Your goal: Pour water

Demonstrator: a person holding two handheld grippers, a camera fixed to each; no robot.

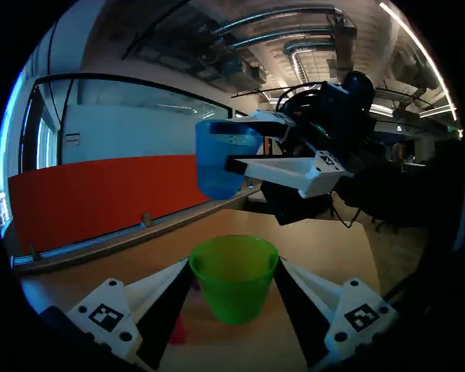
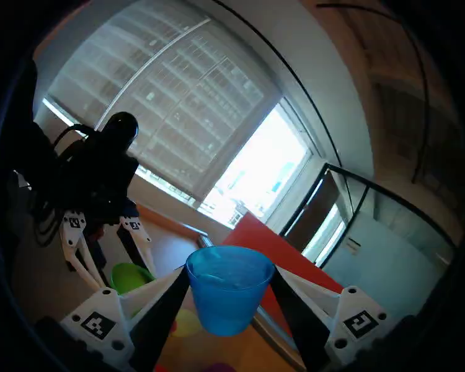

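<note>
Two broad surfaces fill the lower part of the left gripper view: a pale wooden desk (image 1: 332, 248) at lower centre and, behind it at left, an orange-red wall panel (image 1: 108, 198) topped by a glass partition (image 1: 133, 130). Silver ceiling ducts (image 1: 294, 43) run along the upper middle. In the right gripper view a large window with pale blinds (image 2: 170, 105) covers the upper left. A small pink thing (image 1: 178, 328) lies on the desk at lower left, half hidden by a finger.

The left hand-held gripper (image 1: 232, 265) grasps a translucent green plastic cup (image 1: 234, 291), upright at lower centre, with a finger pressed on each side. Above it, at mid-frame, the right hand-held gripper (image 1: 226, 147) is clamped on a translucent blue plastic cup (image 1: 220, 167). This cup is well clear of the desk and almost upright. Whether it holds water I cannot tell.
</note>
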